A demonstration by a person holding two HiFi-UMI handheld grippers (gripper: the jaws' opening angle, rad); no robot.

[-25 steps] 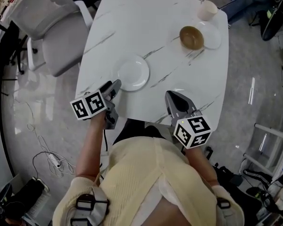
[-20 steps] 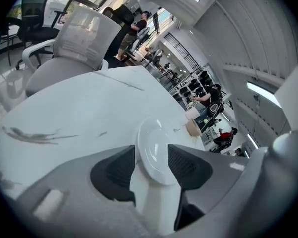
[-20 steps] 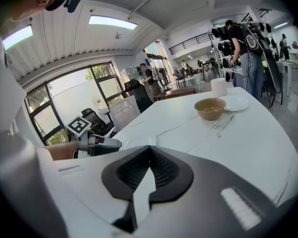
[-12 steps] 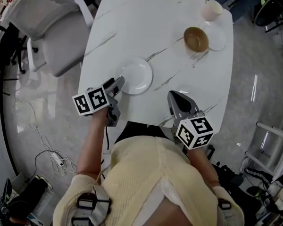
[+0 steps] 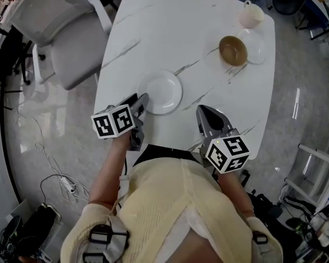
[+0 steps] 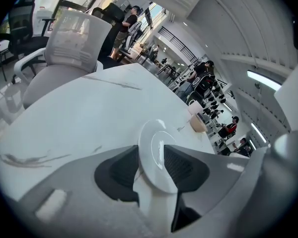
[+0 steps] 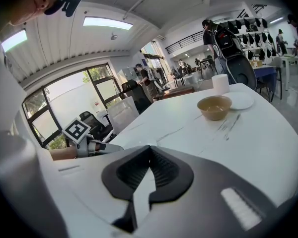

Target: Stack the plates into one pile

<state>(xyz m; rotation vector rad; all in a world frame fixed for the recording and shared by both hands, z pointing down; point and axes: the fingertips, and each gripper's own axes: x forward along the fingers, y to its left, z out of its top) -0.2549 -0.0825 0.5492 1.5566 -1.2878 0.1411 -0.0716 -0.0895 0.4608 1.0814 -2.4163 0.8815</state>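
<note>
A white marble-patterned table [image 5: 170, 32] fills the upper part of the head view, with a pale office chair [image 5: 60, 37] drawn up at its left side. A person in a cream top [image 5: 170, 212] is seen from above at the near edge. Two white plates are to be made into one pile, and they lie well apart. One plate [image 5: 160, 91] sits near the front edge, within easy reach. The other plate [image 5: 257, 45] lies at the far right corner, just beside a brown bowl [image 5: 233, 50], with a pale cup [image 5: 250, 15] behind it. The near plate is judged to be the one meant for carrying across. The left gripper [image 5: 140, 104] is set low against its near-left rim so that the thin edge can be taken between the pads. In the left gripper view the rim is seen between the jaws, which stand fairly wide and have just been closing. A firm clamp is not yet shown, and the plate lies flat on the table. The right gripper [image 5: 205, 114] is held over the front edge to the right, clear of everything. Its jaws are pressed together on nothing, presumably because no second hold is needed yet.
</note>
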